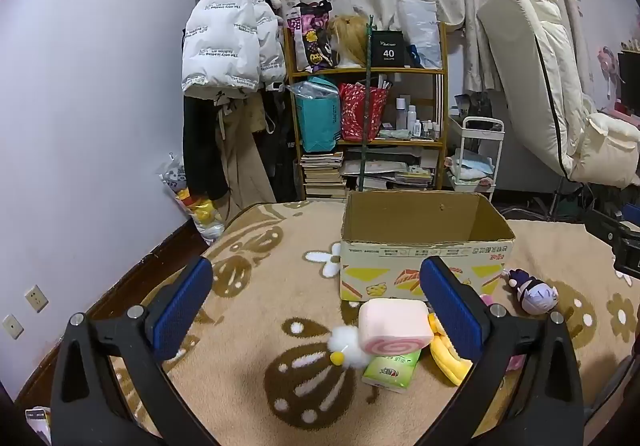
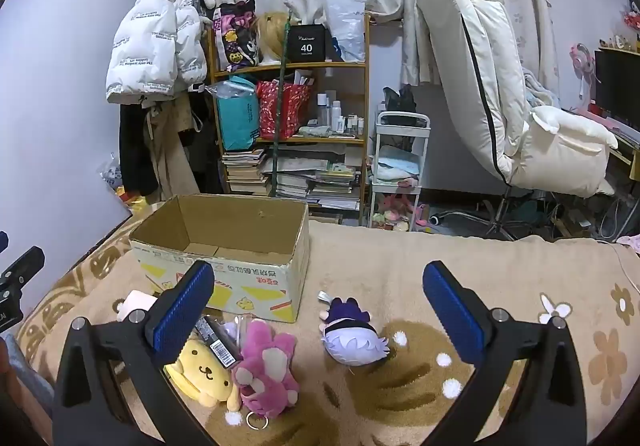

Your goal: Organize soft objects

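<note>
An empty cardboard box (image 1: 424, 242) (image 2: 224, 246) stands open on a beige flowered blanket (image 1: 256, 326). In front of it lies a pile of soft things: a pink swirl-roll cushion (image 1: 394, 324), a white fluffy ball toy (image 1: 346, 342), a green tissue pack (image 1: 394, 370), a yellow dog plush (image 2: 204, 370), a pink rabbit plush (image 2: 266, 370) and a purple-haired doll (image 2: 354, 338) (image 1: 534, 292). My left gripper (image 1: 316, 310) hovers open above the cushion. My right gripper (image 2: 318, 306) hangs open over the purple doll. Neither touches anything.
A bookshelf (image 1: 368, 113) crammed with bags and books, a hanging white puffer jacket (image 1: 230, 33), a white trolley (image 2: 398, 165) and a cream chair (image 2: 520, 93) stand behind the bed. A small dark packet (image 2: 218, 340) lies between the plushes.
</note>
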`<control>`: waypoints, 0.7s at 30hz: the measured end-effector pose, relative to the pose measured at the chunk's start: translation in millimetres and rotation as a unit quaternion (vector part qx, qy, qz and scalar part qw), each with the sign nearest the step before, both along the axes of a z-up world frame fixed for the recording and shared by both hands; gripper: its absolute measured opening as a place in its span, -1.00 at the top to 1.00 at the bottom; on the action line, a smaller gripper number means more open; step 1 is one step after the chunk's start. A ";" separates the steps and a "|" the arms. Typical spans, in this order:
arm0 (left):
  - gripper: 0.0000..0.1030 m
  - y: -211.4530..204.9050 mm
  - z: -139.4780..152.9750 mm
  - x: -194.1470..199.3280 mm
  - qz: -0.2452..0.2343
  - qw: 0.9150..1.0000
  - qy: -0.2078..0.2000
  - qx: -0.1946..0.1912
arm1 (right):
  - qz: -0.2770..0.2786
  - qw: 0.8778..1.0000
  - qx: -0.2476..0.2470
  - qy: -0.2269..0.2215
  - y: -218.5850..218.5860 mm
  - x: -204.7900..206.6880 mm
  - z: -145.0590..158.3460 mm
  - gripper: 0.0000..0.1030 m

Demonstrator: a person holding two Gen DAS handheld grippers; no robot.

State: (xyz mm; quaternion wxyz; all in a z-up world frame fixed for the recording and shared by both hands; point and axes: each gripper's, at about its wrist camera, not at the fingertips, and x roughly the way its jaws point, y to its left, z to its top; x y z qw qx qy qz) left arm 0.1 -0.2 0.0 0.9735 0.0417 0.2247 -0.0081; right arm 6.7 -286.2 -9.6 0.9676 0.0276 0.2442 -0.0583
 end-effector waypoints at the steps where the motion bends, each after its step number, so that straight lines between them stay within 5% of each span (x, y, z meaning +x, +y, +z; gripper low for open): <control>1: -0.98 0.0 0.0 0.1 0.000 1.000 0.000 0.000 | -0.001 1.000 0.000 0.001 0.2 0.2 -0.2 -1.00; 21: -0.98 1.5 -2.6 0.8 -0.003 1.000 -0.001 0.006 | -0.002 1.000 0.001 0.000 1.9 -0.1 -1.5 -1.00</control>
